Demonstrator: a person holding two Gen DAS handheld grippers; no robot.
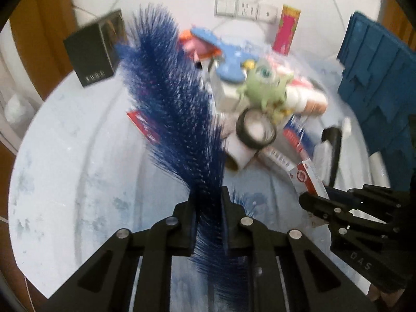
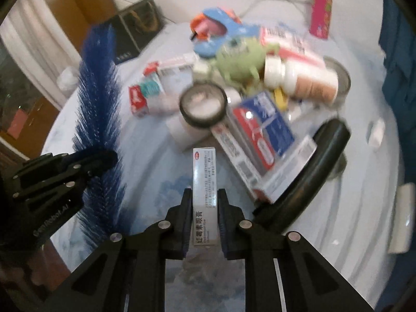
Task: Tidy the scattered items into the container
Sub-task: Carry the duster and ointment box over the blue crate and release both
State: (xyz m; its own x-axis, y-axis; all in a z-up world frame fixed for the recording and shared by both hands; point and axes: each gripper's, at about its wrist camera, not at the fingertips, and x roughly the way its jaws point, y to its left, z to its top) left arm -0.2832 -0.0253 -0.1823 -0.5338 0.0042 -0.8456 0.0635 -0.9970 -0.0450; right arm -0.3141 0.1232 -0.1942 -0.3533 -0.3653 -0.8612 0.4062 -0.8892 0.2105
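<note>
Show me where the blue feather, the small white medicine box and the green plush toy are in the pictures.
blue feather [image 1: 171, 98]: left wrist view, middle of its plume.
small white medicine box [image 2: 204, 179]: right wrist view, its printed face between the fingers.
green plush toy [image 2: 238, 58]: right wrist view, its body.

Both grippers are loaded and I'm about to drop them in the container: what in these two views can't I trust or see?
- Blue container: cut off by the frame's right edge in both views; its opening is not visible.
- Pile around the green plush toy: motion-blurred, labels unreadable.
- Blue feather, in the left gripper: hides the table behind it.
- White box, in the right gripper: small print illegible.
</note>
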